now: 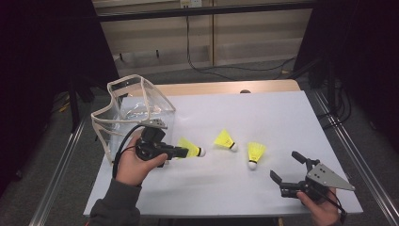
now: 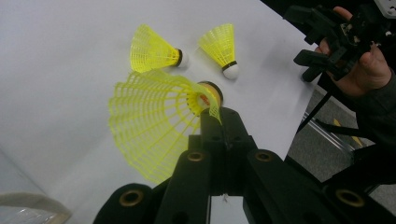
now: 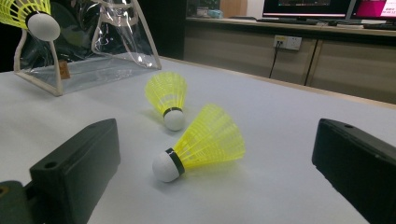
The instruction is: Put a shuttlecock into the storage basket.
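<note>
Three yellow shuttlecocks with white cork heads are on or over the white table (image 1: 263,113). My left gripper (image 1: 185,151) is shut on the skirt of one shuttlecock (image 1: 192,148), held just above the table beside the clear bag (image 1: 134,110). In the left gripper view the jaws (image 2: 217,116) pinch the mesh skirt (image 2: 149,130). Two more shuttlecocks (image 1: 225,139) (image 1: 255,153) lie on their sides mid-table. My right gripper (image 1: 283,165) stands open at the front right, with the nearer shuttlecock (image 3: 205,142) lying ahead of its jaws and untouched.
The clear plastic bag with a cream trim (image 3: 93,51) stands open at the table's left rear. Metal rails run along both table sides. Cables lie on the floor beyond the far edge (image 1: 226,87).
</note>
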Demonstrator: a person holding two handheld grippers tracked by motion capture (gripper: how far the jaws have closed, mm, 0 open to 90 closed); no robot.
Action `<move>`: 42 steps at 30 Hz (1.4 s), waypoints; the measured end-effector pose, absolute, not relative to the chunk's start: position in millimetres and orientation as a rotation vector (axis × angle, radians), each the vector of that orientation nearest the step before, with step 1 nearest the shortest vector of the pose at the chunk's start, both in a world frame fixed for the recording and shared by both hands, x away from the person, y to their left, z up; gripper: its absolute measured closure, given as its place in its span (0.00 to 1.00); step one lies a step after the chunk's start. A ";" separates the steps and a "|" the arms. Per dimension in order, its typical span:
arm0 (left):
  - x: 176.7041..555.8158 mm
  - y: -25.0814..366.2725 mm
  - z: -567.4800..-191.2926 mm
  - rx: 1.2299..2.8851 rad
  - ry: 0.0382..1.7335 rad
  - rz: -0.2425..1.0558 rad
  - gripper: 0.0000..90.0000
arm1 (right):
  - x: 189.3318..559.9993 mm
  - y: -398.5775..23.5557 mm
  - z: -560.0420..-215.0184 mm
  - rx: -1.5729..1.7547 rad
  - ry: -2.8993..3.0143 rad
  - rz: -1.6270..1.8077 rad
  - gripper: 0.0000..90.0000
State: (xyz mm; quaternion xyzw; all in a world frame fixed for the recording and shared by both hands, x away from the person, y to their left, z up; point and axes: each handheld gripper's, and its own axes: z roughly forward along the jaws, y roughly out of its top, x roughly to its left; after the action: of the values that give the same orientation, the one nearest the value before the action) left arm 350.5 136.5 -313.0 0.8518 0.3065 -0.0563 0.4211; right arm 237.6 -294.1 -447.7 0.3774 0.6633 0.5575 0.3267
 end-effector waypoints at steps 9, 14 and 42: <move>351.9 138.3 -310.5 2.139 0.783 -0.141 1.00 | 239.7 -293.5 -447.3 0.992 1.735 1.464 0.01; 351.7 138.3 -309.6 2.140 0.789 -0.142 1.00 | 242.4 -291.2 -447.6 0.986 1.742 1.471 0.01; 360.3 148.6 -289.0 2.120 0.843 -0.122 1.00 | 248.4 -285.6 -447.0 0.971 1.752 1.480 0.01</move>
State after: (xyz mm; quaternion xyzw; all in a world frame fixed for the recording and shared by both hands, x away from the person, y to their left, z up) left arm 360.3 148.6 -289.0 0.8439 0.3356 -0.0485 0.4156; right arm 248.4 -285.6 -447.0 0.3695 0.6666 0.5630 0.3196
